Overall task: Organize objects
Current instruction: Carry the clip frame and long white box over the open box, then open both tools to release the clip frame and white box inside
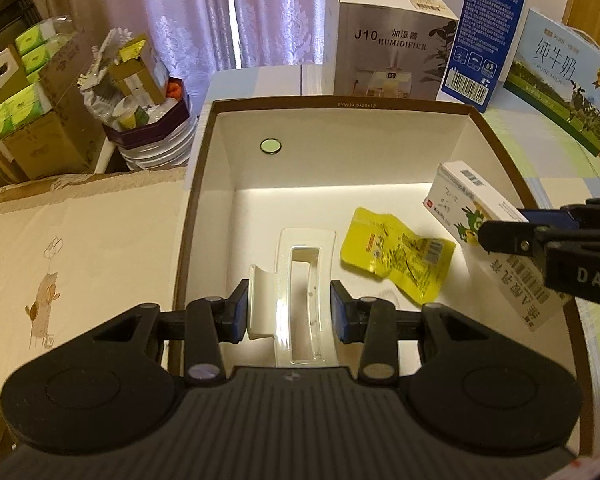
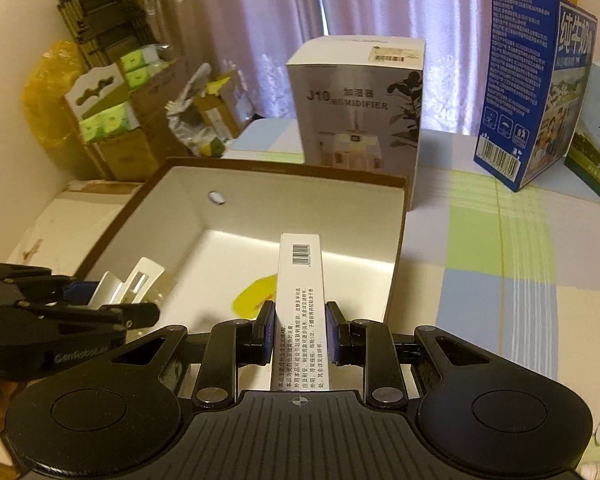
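Left claw [image 1: 286, 312]: its blue pads are pinching a white plastic tray insert [image 1: 300, 300] from both sides, holding it over the near end of the open box.
Right claw [image 2: 299, 334]: its jaws are pressing tight on a narrow white medicine carton [image 2: 300, 300], barcode end pointing away, hanging above the box's right side.
Medicine carton from the left wrist view: it is showing a green cartoon bird and is tilting over the box's right wall.
Yellow sachet [image 1: 396, 254]: it is lying crumpled on the box floor, just beside the tray insert and under the carton.
Storage box [image 1: 204, 184]: brown-rimmed with white inner walls, it is sitting open on the counter [image 2: 500, 264], which is wearing a checked green and white cloth; a small round sticker [image 1: 271, 146] is showing on its far left wall.
Behind the box: a humidifier box [image 2: 356, 108], a tall blue milk carton [image 2: 516, 92] and a pure milk case [image 1: 560, 92] are standing upright on the counter.
Background: lilac curtains [image 2: 260, 20] are hanging behind stacked cardboard boxes [image 1: 52, 120] of green tissue packs.
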The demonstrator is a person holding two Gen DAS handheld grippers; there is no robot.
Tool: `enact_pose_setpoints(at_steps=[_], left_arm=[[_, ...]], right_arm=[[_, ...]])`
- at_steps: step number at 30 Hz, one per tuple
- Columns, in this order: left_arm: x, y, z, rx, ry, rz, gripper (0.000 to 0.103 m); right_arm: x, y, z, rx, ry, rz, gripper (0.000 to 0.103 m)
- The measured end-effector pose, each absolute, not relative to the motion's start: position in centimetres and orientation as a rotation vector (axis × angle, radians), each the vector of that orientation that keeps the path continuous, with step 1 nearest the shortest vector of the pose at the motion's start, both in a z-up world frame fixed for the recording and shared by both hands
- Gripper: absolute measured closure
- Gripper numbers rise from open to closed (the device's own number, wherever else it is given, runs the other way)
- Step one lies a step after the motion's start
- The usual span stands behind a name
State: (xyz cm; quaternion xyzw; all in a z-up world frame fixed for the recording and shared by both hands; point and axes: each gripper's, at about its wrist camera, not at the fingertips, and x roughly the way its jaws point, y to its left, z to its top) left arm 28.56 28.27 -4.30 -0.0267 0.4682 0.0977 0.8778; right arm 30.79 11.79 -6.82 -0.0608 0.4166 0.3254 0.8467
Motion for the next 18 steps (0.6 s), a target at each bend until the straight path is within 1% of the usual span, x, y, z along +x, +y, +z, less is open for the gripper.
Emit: enact_pose_setpoints(at_steps=[10, 18], left_arm=[[32.1, 28.9, -5.6, -0.047, 0.997, 0.177, 0.068], [33.4, 29.0, -6.3, -0.042, 1.008, 0.166, 0.068]], right_arm=[[34.2, 13.6, -8.0, -0.201, 0.806, 0.629, 0.080], [34.1, 12.8, -8.1, -0.195, 0.820, 0.674, 0.080]])
